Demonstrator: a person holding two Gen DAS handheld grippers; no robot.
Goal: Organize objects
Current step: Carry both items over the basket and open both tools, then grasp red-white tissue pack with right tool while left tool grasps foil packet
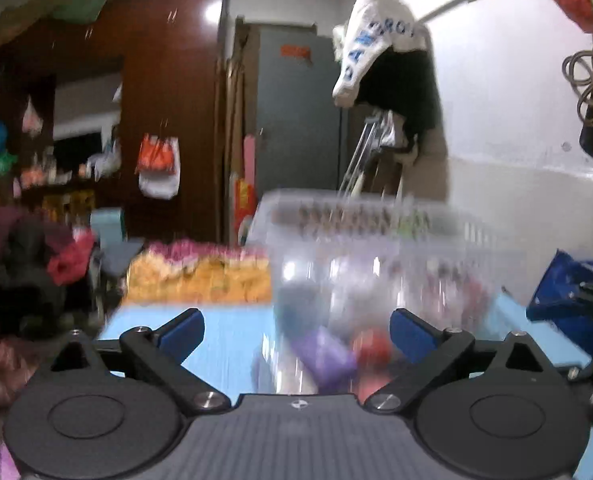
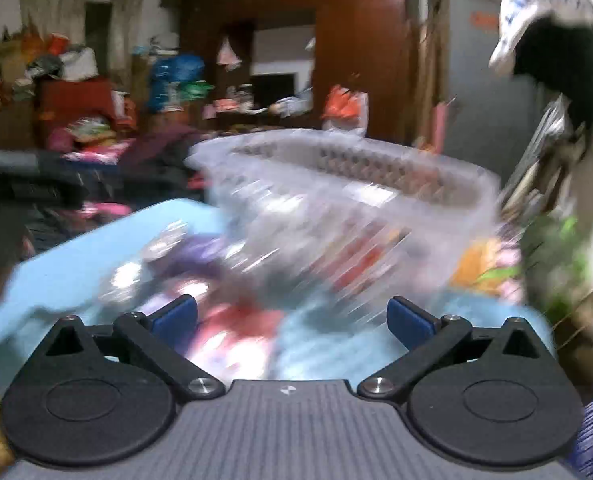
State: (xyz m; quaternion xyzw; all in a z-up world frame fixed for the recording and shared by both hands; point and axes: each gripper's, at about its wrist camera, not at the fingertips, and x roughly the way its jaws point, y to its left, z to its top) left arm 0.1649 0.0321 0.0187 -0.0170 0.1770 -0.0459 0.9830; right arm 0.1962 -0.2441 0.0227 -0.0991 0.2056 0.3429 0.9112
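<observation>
A clear plastic basket [image 1: 360, 216] with a perforated rim stands on a light blue surface [image 1: 224, 344], blurred by motion. Through its wall I make out a purple item [image 1: 324, 354] and a red one [image 1: 372, 350]. My left gripper [image 1: 296, 334] stands open in front of the basket, its blue pads wide apart with nothing pressed between them. In the right wrist view the same basket [image 2: 376, 184] sits tilted across the frame, with blurred purple [image 2: 200, 254] and red [image 2: 240, 320] objects near it. My right gripper [image 2: 292, 318] is open too, its pads clear of everything.
An orange and pink patterned cloth [image 1: 200, 276] lies left of the basket, a blue bag [image 1: 568, 296] to its right. A dark wooden wardrobe [image 1: 168, 92], hanging bags and clothes piles fill the room behind. Green leaves [image 2: 556, 264] stand at the right.
</observation>
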